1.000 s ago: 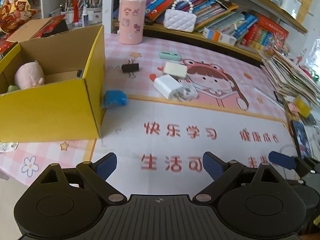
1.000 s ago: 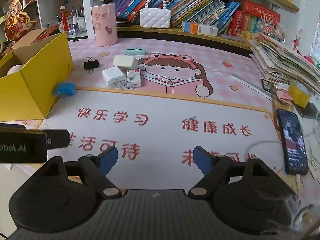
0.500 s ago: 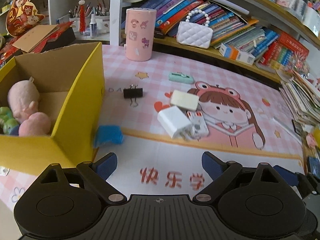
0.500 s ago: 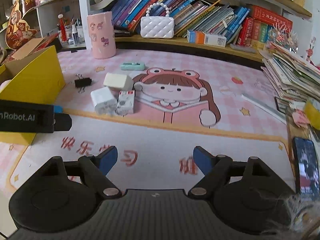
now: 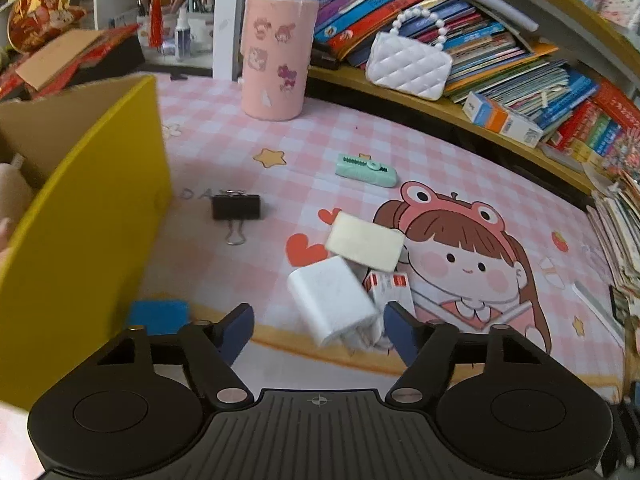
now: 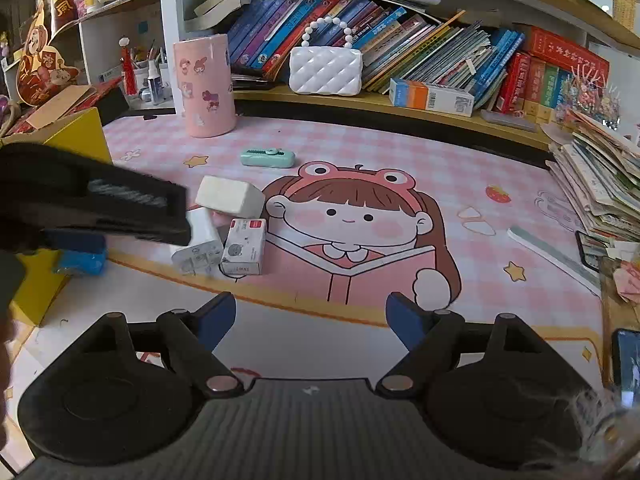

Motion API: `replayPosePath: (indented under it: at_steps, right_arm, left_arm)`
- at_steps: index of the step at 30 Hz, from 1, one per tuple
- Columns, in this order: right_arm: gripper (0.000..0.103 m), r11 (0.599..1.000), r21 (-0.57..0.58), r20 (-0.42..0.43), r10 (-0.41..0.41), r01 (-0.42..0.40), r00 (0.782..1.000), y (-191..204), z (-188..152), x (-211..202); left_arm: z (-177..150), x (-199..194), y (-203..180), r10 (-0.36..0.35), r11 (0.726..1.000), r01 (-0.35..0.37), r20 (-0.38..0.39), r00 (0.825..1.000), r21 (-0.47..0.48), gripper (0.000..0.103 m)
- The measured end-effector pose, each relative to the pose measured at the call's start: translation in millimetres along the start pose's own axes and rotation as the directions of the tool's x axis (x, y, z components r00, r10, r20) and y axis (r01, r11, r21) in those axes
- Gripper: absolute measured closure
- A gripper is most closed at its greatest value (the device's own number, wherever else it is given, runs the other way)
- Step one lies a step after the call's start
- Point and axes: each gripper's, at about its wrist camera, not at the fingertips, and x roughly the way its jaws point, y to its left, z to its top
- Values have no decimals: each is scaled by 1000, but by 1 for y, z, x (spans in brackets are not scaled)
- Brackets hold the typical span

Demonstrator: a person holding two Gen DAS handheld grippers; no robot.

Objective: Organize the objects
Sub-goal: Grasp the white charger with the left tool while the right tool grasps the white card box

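My left gripper is open, its jaws on either side of a white charger block lying on the pink mat. Beside it lie a small red-and-white box and a cream eraser-like block. A black binder clip, a mint green cutter and a blue object lie nearby. The yellow box stands at left with a pink plush inside. My right gripper is open and empty above the mat; the left gripper's body shows at its left, over the charger.
A pink cylinder and a white quilted purse stand at the back before a shelf of books. A stack of papers lies at right, and a phone at the right edge.
Both grippers have moved forward over the mat. The left one has closed in on the white charger, which now lies between its open jaws.
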Motion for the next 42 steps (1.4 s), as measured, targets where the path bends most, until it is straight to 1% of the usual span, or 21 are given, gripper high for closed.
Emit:
replayPosePath:
  at_steps: [6,8,12,18,20,24,26,30,34,38,40,41,42]
  right_arm:
    - [21,1000,3,-8,11,-11,1000,-4,5,11]
    - [21,1000,2,-9,16,-16,1000,-5,6,13]
    - [21,1000,1,-10,29,-29,1000,-5,8,16]
    - [21,998,-9,-19,60,-60,998,-1,9,25]
    - [21,997,-18,-22,72,-72,997,2,11,29]
    - [20,995,-32,-22,96,-97,995,8,15,36]
    - [20,993,-40,-21,109,-110,994,12,17,40]
    - [18,990,-59,-25,129,-130,991,20,21,53]
    - [18,987,-70,-38,140,-142,989,30,25,69]
    - [31,989,-68,-58,129,-133,990,34,27,83]
    - [36,990,-78,-45,113,-117,993,36,29,87]
    - [40,990,-82,-39,113,-115,993,36,29,88]
    - [50,990,-84,-32,114,-117,993,37,30,89]
  left_arm:
    - [12,25,-5,-8,999,6,-35,999,-47,43]
    - [14,32,-7,7,999,-9,-47,999,-50,53]
    - [14,37,-6,16,999,-18,-50,999,-47,55]
    - [13,35,-4,18,1000,-17,-37,999,17,55]
    - [13,31,1,28,999,-28,-40,999,16,57]
    - [12,14,20,41,998,-41,-20,999,-39,60]
    - [12,1,26,34,998,-33,1,999,-52,62]
    - [16,-22,32,22,998,-19,45,999,-65,62]
    - [17,-38,37,11,996,-5,67,998,-86,62]
    - [16,-52,38,1,996,7,84,997,-93,62]
    - [14,-57,38,-2,996,11,89,996,-94,62]
    - [13,-60,38,-4,995,13,90,996,-94,62]
    - [12,-62,38,-8,995,17,92,996,-96,62]
